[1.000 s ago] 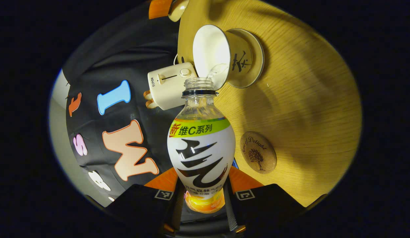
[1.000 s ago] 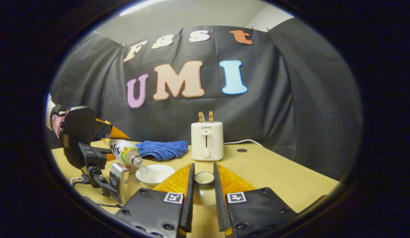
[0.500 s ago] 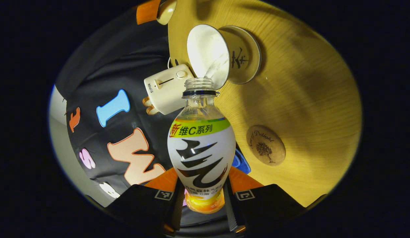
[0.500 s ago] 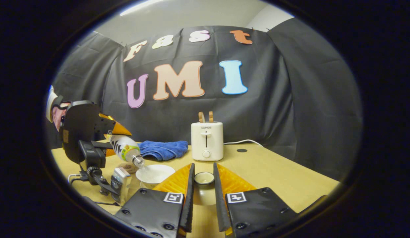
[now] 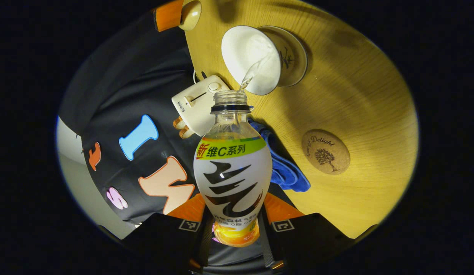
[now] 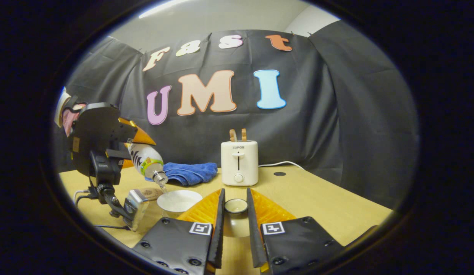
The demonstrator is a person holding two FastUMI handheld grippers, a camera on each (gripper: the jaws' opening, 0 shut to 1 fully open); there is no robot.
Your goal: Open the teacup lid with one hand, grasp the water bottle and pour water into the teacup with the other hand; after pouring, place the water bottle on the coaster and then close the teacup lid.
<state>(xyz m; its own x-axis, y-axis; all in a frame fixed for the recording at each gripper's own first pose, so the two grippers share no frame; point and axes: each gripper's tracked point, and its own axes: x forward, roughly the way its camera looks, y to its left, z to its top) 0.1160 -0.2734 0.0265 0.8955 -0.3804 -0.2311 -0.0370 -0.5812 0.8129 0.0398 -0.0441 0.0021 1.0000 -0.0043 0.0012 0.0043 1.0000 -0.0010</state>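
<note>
A: How do the jaws stand?

B: The left gripper (image 5: 233, 229) has its jaws clamped on the lower body of the water bottle (image 5: 232, 168); the grip sits low, likely so the neck stays free to reach over the cup. The right gripper (image 6: 235, 229) has its jaws closed on the teacup lid (image 6: 236, 206), holding it just off the bench (image 6: 317, 198), apart from the cup so the mouth stays open.

A: Where is the bottle?

B: In the air, tilted neck-down toward the teacup (image 5: 256, 59); in the right gripper view it slants from the left gripper (image 6: 107, 130) down toward the white cup (image 6: 179, 200); a thin stream of water (image 5: 247, 76) runs from the open neck into the bowl; the neck hangs just above the near rim, not touching it.

A: And the rest?

B: The cup stands on its saucer (image 5: 298, 61); the round cork coaster (image 5: 325, 152) lies bare on the bench, near the cup, waiting for the bottle; a blue cloth (image 6: 189, 172) and a white toaster (image 6: 239, 162) sit farther back by the wall.

A: How far along?

B: Mid-pour, I judge; setting the bottle down and closing the lid remain.
</note>
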